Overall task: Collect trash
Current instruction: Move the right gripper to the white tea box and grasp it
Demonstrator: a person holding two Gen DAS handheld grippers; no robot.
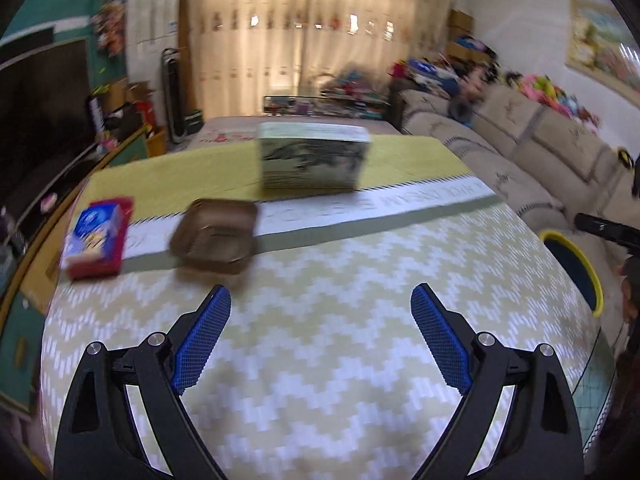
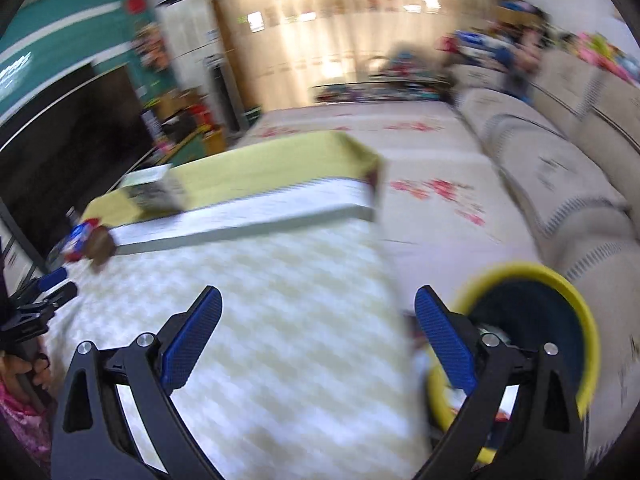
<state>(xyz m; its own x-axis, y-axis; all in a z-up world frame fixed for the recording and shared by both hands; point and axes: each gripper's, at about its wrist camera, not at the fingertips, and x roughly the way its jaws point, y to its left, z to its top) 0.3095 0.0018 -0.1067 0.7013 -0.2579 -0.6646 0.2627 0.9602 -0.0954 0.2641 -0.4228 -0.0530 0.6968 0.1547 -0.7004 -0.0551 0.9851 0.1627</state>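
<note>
On the table with the zigzag cloth (image 1: 340, 320), a brown plastic tray (image 1: 216, 240) lies ahead and left of my left gripper (image 1: 320, 300), which is open and empty. A red and blue snack packet (image 1: 96, 238) lies at the left edge. A printed tissue box (image 1: 314, 156) stands further back. A yellow-rimmed bin (image 1: 580, 268) stands off the table's right side. In the blurred right wrist view, my right gripper (image 2: 318, 300) is open and empty over the table's right edge (image 2: 396, 320), with the bin (image 2: 532, 320) just right of it, holding some scraps.
A beige sofa (image 1: 540, 152) runs along the right. A dark TV and cabinet (image 1: 44, 120) stand on the left. A floor mat with red flowers (image 2: 432, 188) lies between the table and the sofa. The left gripper (image 2: 44, 292) shows at the right wrist view's left edge.
</note>
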